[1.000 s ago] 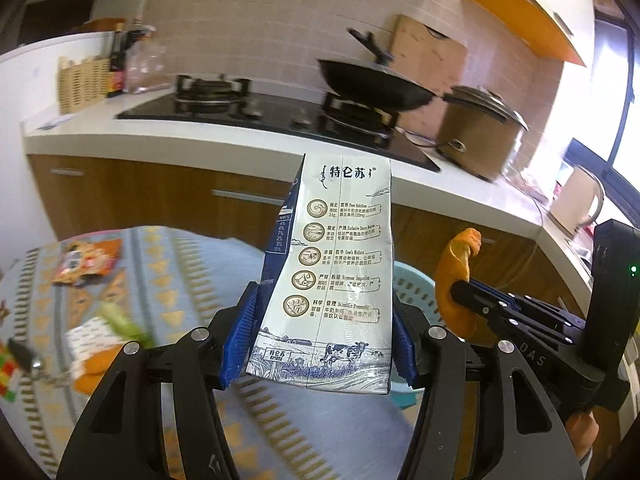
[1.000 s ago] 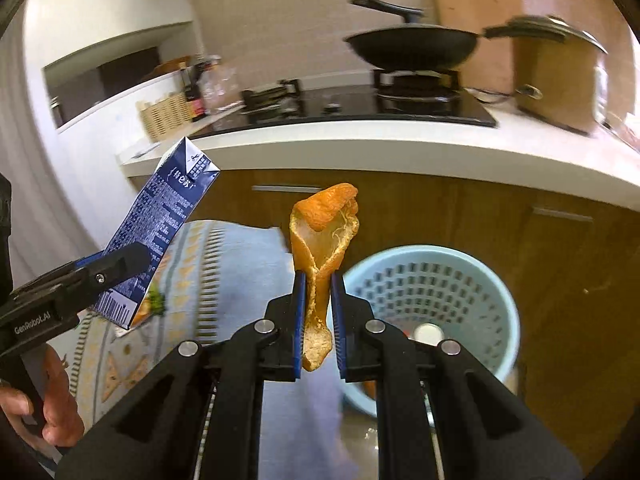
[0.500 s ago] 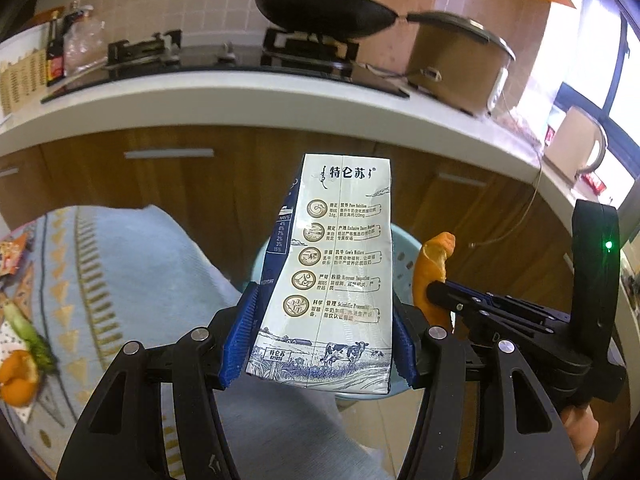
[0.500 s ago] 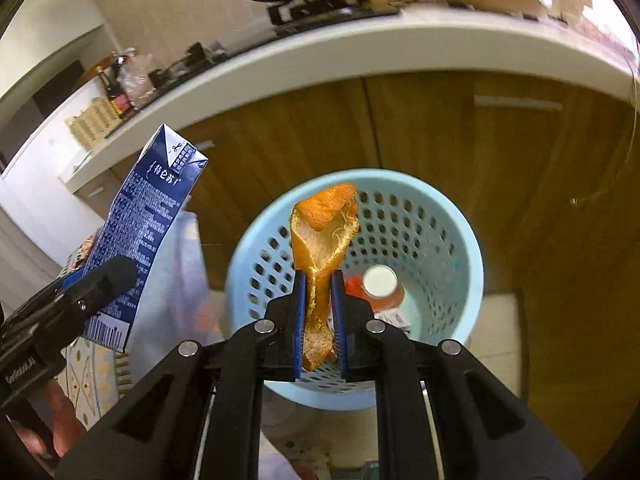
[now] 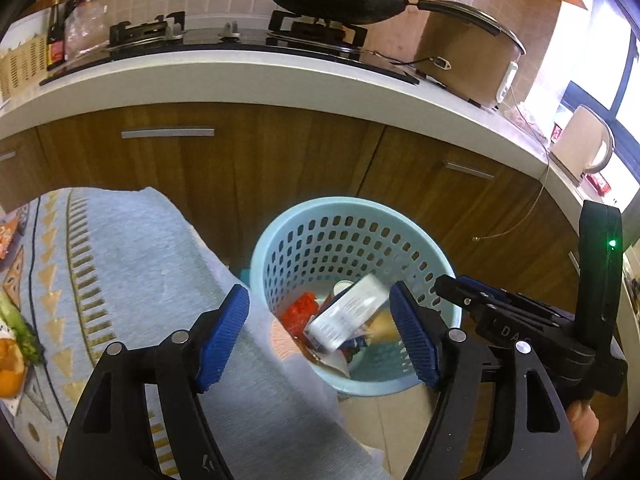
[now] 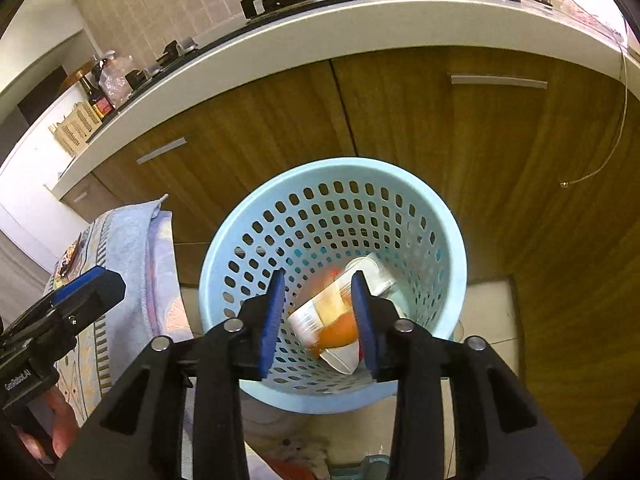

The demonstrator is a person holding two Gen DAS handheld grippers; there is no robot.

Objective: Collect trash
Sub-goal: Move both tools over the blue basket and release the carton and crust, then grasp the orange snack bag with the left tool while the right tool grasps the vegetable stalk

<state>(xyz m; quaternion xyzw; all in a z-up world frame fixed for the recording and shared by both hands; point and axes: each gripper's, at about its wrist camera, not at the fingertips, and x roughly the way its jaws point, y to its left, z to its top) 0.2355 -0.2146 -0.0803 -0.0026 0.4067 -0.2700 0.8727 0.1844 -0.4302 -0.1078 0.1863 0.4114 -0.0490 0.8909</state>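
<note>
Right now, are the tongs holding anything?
Left tongs: open, holding nothing; the milk carton is in the blue basket.
Right tongs: open, holding nothing; the orange peel is in the basket too.

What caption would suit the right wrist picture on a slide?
Open right gripper above the blue basket, milk carton and orange peel inside.

Both tools gape empty, left tool (image 5: pixel 320 336) wide, right tool (image 6: pixel 318 318) narrower.
</note>
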